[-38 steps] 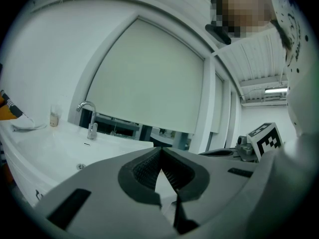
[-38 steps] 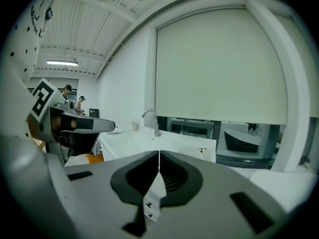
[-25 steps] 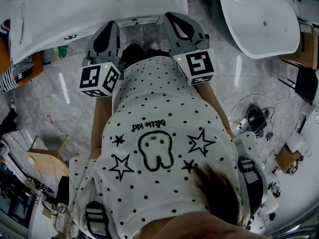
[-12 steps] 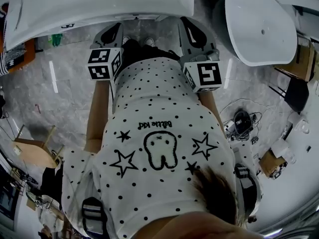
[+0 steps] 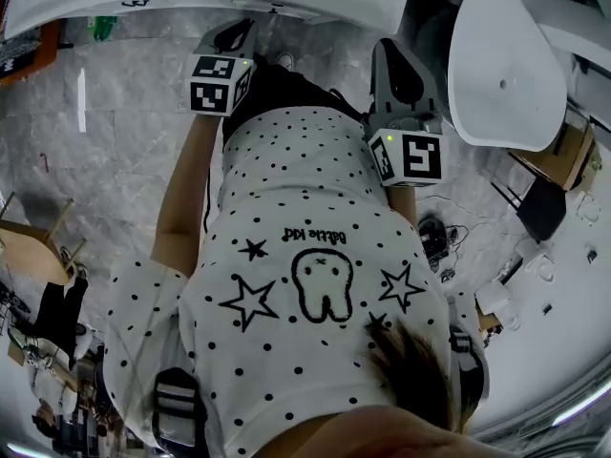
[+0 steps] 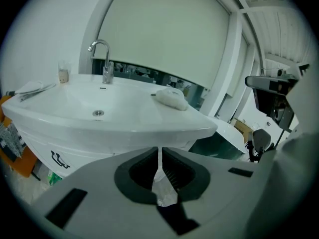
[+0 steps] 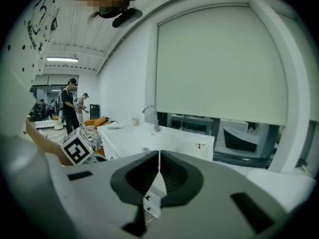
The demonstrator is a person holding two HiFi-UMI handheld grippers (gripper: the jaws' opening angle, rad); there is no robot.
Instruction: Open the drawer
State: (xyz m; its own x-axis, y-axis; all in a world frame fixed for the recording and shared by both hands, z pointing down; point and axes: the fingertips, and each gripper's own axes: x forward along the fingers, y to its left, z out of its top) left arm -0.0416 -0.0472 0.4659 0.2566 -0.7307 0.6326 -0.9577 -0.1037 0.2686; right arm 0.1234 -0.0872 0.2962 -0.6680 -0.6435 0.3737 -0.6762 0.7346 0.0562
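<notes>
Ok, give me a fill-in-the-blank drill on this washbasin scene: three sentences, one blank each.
1. The jaws of the left hand-held gripper are ____, with nothing between them.
2. In the left gripper view, the white bundle on the basin lies to the ____ of the faucet.
3. The person's shirt is printed with dots, a tooth figure and ____.

Missing words: shut; right; stars.

The right gripper [image 7: 159, 156] has its fingers [image 7: 133, 176] pressed together with nothing between them. Beyond stands a white washbasin [image 7: 129, 138] with a curved faucet [image 7: 151, 114], below a drawn blind [image 7: 219, 63].
</notes>
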